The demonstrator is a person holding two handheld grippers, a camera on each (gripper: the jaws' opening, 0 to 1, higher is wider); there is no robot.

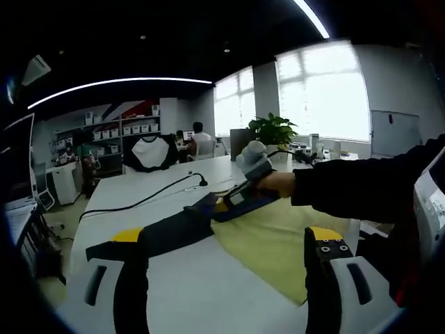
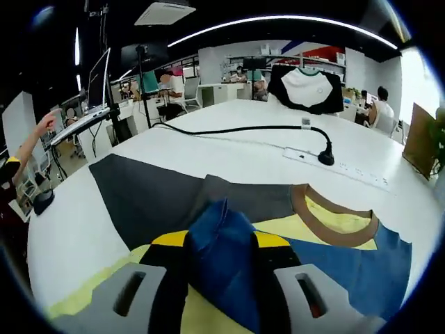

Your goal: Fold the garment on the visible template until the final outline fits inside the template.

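the right gripper (image 2: pixel 221 261) is pinching a blue sleeve (image 2: pixel 222 236) of the yellow shirt (image 1: pixel 274 240) lying on the white table (image 2: pixel 229 149) beside a dark gray template (image 2: pixel 149 195), while the left gripper (image 1: pixel 226 261) is hovering with jaws apart.

Open office, bright windows (image 1: pixel 323 90), curved ceiling light strip (image 2: pixel 278 22), shelving with boxes (image 1: pixel 122 129), potted plant (image 1: pixel 273 130)
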